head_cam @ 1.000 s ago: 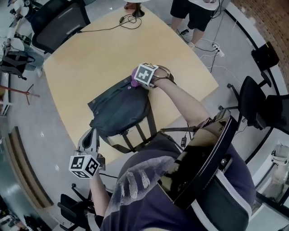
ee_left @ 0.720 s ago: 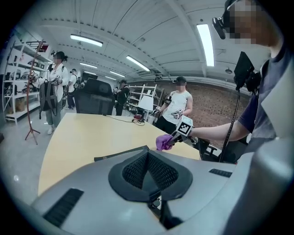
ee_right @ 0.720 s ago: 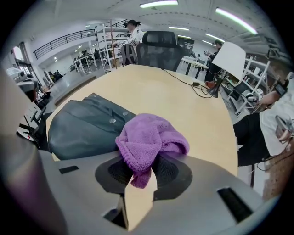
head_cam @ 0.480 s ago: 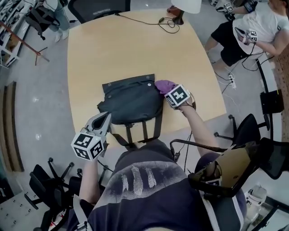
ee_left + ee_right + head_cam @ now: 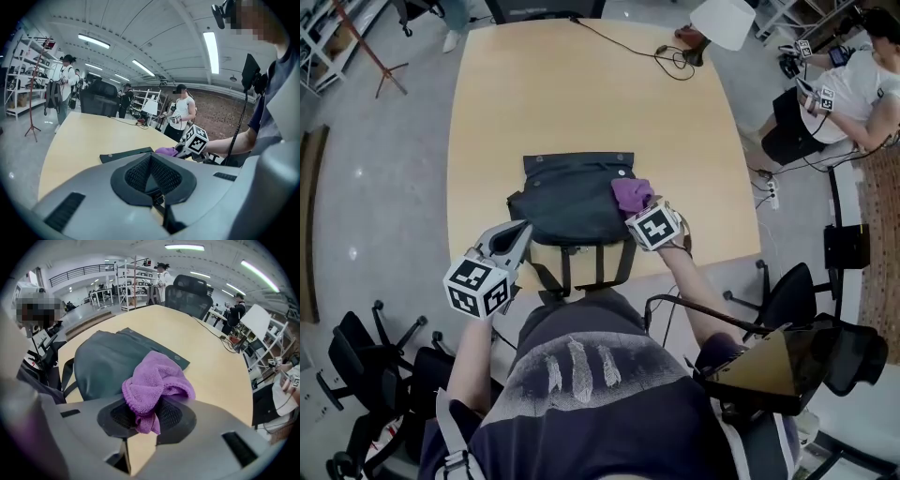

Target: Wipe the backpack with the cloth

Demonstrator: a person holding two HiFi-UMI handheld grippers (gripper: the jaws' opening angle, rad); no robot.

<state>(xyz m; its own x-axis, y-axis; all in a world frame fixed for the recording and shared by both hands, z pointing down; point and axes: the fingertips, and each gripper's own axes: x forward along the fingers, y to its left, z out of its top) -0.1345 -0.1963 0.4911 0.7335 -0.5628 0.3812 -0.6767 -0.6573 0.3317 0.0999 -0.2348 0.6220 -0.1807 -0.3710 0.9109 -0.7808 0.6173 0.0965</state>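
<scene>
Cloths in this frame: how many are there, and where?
1. The purple cloth is clamped in the right gripper, at the right side of the backpack. Another could lie hidden beneath the backpack.

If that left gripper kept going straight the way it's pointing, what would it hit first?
Most likely the backpack; the left gripper aims at its near left corner, though the gap is hard to judge.
</scene>
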